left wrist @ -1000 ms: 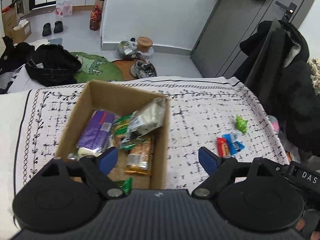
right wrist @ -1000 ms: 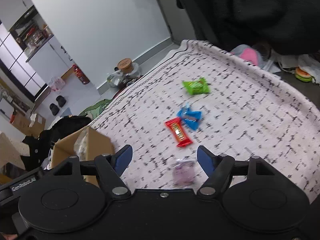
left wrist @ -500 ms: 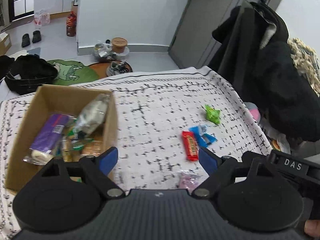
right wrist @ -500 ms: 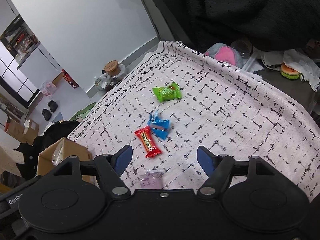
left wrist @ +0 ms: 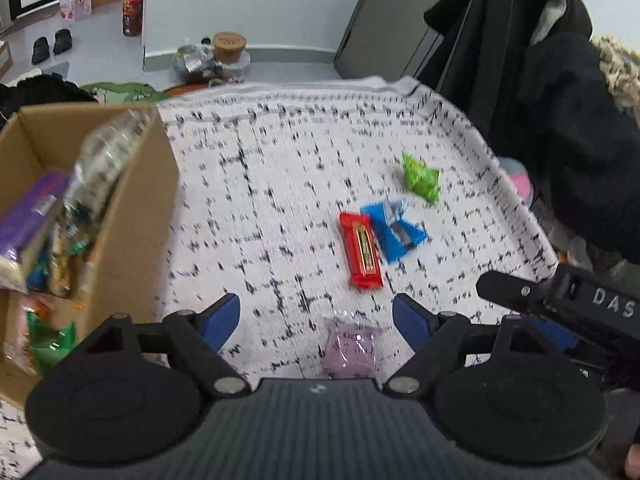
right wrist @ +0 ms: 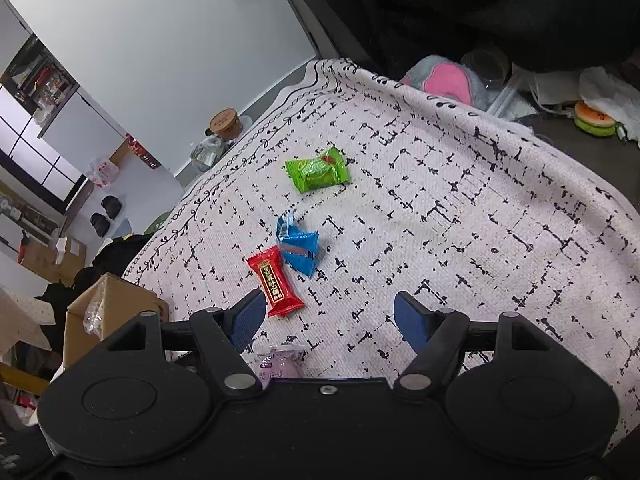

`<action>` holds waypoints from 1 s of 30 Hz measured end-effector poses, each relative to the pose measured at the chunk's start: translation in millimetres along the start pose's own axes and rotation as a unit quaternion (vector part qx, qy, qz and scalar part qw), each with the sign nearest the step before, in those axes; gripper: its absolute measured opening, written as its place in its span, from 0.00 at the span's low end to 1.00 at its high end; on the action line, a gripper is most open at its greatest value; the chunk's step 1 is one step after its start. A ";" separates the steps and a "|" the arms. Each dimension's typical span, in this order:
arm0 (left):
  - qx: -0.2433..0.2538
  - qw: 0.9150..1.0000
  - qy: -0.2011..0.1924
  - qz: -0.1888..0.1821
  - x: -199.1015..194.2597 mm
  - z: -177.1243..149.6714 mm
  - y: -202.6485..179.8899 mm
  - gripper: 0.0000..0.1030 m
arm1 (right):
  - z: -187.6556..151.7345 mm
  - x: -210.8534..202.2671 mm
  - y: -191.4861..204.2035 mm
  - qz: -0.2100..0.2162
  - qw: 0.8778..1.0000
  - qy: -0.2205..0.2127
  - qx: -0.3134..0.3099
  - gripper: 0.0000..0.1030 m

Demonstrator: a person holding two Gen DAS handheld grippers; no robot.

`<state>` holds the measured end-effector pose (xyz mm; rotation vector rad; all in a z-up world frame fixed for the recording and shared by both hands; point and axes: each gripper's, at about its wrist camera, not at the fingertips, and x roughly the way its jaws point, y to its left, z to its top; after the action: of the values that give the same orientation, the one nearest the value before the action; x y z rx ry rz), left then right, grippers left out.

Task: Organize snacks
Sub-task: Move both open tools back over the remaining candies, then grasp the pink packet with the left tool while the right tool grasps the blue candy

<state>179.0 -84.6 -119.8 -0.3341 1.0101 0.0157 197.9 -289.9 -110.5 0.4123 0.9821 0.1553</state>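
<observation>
Loose snacks lie on the patterned tablecloth [left wrist: 280,184]: a red bar [left wrist: 361,255] [right wrist: 275,281], a blue packet [left wrist: 394,229] [right wrist: 299,247], a green packet [left wrist: 421,177] [right wrist: 317,169] and a pale purple packet [left wrist: 350,349] [right wrist: 280,362]. My left gripper [left wrist: 316,320] hovers just above the purple packet, which shows between its blue fingers; its jaws are closing and touch nothing. My right gripper [right wrist: 330,318] is open and empty, its left finger by the red bar's near end. A cardboard box [left wrist: 132,216] [right wrist: 104,304] at the left holds several wrapped snacks.
Dark coats [left wrist: 560,100] hang past the table's right edge. On the floor beyond the far edge stand a lidded jar [left wrist: 228,46], a red bottle [left wrist: 132,12] and slippers [left wrist: 52,40]. A pink plush [right wrist: 444,80] lies off the right edge. The right gripper's body [left wrist: 580,304] shows at lower right.
My left gripper swung right and down from over the box to the loose snacks; the purple packet now lies between its fingers. My right gripper dropped closer to the red and blue packets.
</observation>
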 end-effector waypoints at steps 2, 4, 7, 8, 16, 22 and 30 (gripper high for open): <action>0.002 1.000 0.010 -0.001 8.3 -4.0 -3.6 0.78 | -0.1 2.2 -1.5 0.003 1.000 0.003 0.001 0.69; 0.005 1.000 0.020 0.000 16.1 -7.8 -7.9 0.75 | -0.5 4.1 -2.9 0.004 1.000 0.005 0.001 0.69; 0.009 0.999 0.036 -0.001 27.3 -13.6 -13.8 0.70 | -0.8 7.3 -5.5 0.004 1.000 0.010 0.001 0.69; 0.010 0.999 0.041 0.001 31.1 -15.5 -15.5 0.67 | -0.9 8.5 -6.6 0.006 1.000 0.012 0.003 0.69; 0.022 0.997 0.068 0.011 50.9 -26.3 -21.7 0.32 | -2.4 18.2 -9.5 0.012 1.000 0.028 0.006 0.69; 0.009 0.998 0.053 0.028 48.1 -15.7 -14.9 0.29 | -0.8 26.0 -7.5 0.012 0.999 0.030 0.002 0.69; -0.007 0.999 0.028 0.036 42.9 3.8 -1.4 0.29 | 4.7 40.4 0.9 0.022 1.000 0.020 -0.006 0.69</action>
<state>205.4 -90.9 -153.4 -0.3131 1.0786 0.0791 224.2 -277.8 -139.1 0.4213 1.0124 0.2097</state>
